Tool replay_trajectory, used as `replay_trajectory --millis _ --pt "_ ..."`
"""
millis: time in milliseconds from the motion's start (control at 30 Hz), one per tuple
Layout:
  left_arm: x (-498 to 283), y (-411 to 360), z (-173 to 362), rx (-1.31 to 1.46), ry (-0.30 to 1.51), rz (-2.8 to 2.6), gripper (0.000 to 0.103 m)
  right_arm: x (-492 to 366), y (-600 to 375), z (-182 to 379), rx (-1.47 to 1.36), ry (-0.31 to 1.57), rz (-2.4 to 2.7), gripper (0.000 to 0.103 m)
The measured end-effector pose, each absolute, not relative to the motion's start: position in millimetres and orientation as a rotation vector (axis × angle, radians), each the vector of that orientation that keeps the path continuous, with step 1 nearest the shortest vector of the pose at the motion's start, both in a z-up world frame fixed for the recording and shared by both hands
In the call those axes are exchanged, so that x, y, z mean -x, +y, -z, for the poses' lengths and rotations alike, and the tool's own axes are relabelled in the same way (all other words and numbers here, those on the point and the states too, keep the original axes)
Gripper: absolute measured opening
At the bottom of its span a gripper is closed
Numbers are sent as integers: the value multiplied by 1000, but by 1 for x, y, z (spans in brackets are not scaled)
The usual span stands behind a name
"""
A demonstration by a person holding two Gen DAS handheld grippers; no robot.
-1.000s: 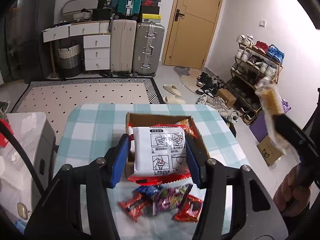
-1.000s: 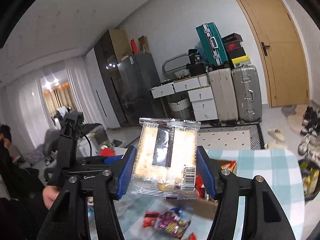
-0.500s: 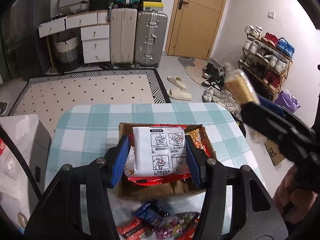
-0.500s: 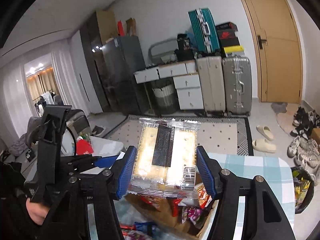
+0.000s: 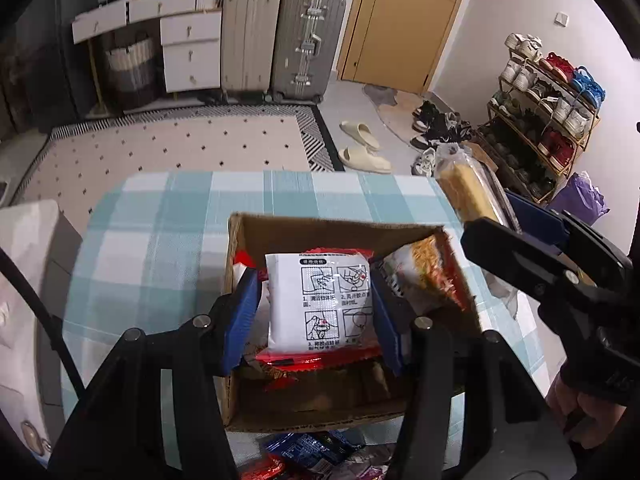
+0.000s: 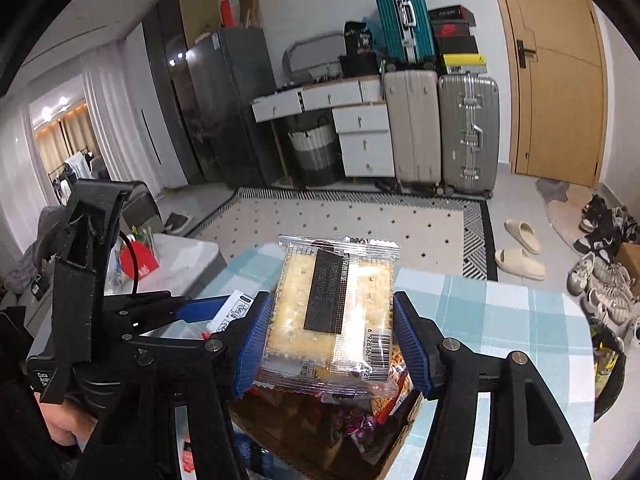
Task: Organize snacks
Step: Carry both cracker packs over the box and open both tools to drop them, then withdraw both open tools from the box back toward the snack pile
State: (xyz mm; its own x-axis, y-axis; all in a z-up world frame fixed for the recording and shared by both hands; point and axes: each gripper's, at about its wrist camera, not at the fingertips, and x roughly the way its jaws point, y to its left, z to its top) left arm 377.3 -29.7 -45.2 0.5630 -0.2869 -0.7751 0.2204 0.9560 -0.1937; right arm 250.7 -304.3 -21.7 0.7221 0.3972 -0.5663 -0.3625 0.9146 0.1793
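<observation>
Placement was the step in hand: you held one snack in each tool above the open brown cardboard box (image 5: 304, 232), and neither had yet been let go.

Nearest the left wrist camera, your left gripper (image 5: 316, 312) was closed to the width of a white plastic sachet printed with black instruction diagrams (image 5: 320, 300), which had a red crimped edge at its lower end. The blue pads pressed its two side edges. The sachet hung over the middle of the box, apparently inside the rim line; whether it touched the contents could not be told.

Your right gripper (image 6: 332, 332) was likewise clamped on a clear-wrapped pack of pale yellow crackers with a black label and barcode (image 6: 336, 308). In the left view this pack stood at the box's far right corner, above the rim.

By judgement, the next move called for lowering each pack until it rested on the contents, then parting the pads fully before lifting straight out, so no wrapper snagged.

The box already held several packets: an orange-and-white noodle-pattern bag (image 5: 424, 276) leaned against its right wall, with red and dark wrappers beneath. Loose blue, red and purple snack wrappers (image 5: 316, 452) lay outside it, on the teal-and-white checked tablecloth (image 5: 160, 240), just beside its near wall.
</observation>
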Motion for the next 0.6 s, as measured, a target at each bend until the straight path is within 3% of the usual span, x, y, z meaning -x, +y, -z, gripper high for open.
replay_trajectory --millis 600 --pt "-396 -17 74 158 1021 315 55 -278 -300 70 -80 740 -417 60"
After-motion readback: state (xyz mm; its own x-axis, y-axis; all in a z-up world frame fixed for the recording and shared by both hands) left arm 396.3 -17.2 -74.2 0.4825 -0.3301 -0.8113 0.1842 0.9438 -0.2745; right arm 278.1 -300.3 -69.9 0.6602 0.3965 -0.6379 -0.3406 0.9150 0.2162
